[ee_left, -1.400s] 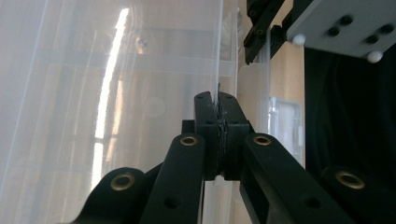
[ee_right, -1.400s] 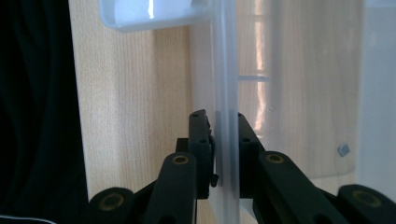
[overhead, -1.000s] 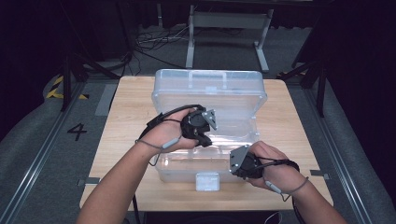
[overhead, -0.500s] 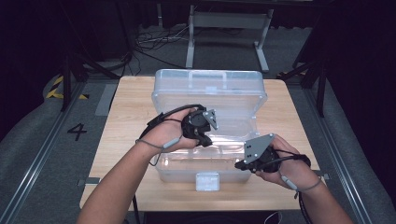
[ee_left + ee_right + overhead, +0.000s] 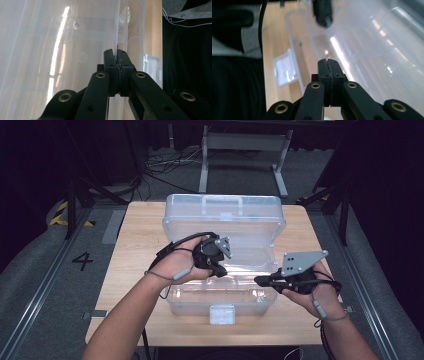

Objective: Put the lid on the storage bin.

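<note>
A: High view: clear plastic box (image 5: 220, 297) sits open on the wooden table (image 5: 135, 250), its lid (image 5: 225, 220) tipped back toward the far edge. A white latch (image 5: 222, 314) hangs at the front wall.

B: Left gripper (image 5: 216, 265)?

A: It reaches over the box's near half. In the left gripper view the jaws are pinched together on a thin clear wall of the box (image 5: 117, 30), which runs straight into the seam between the pads. Likely a steadying hold, so the box doesn't slide.

B: And the right gripper (image 5: 260, 280)?

A: At the box's right end, pointing left across it, held above the rim. In the right gripper view the jaws (image 5: 328, 65) are closed flat on each other with nothing between; they have just finished closing. Box interior lies beyond them, latch (image 5: 284, 67) off to the side, left gripper (image 5: 323, 12) at top.

B: Judgement?

A: Right hand looks free, probably repositioning. Box contents: none that I can make out through the glare.
</note>
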Motion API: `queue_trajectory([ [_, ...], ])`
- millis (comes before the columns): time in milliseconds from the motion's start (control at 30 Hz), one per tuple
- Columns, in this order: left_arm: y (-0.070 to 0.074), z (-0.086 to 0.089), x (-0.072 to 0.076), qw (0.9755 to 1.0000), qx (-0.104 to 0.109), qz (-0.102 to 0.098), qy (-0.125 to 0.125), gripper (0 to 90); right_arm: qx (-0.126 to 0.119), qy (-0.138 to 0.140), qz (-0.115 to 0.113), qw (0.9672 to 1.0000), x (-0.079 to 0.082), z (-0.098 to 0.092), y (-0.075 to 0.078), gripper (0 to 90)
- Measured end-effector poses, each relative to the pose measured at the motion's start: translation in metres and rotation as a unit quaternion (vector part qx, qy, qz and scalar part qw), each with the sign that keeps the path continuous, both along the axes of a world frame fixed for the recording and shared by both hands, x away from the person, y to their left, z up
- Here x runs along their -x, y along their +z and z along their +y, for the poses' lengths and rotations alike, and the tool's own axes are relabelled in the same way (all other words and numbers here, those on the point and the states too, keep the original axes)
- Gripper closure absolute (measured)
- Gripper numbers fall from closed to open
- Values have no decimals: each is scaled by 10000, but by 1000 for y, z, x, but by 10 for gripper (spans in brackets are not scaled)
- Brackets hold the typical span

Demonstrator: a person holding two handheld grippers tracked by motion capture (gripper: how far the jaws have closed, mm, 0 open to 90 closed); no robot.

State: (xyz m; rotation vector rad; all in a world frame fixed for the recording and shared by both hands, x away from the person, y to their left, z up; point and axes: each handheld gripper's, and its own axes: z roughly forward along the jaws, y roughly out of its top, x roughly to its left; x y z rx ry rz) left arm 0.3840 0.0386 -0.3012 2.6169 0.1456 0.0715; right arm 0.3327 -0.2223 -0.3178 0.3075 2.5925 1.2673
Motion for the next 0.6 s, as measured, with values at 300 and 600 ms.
queue_trajectory([
  [300,-3,2,4,9999,98,-71,39,883,-945,-545,39,9940,-15,-22,-1,900],
  [600,-6,4,10,9995,225,-160,122,882,-1216,-785,153,9894,-26,-29,-3,900],
])
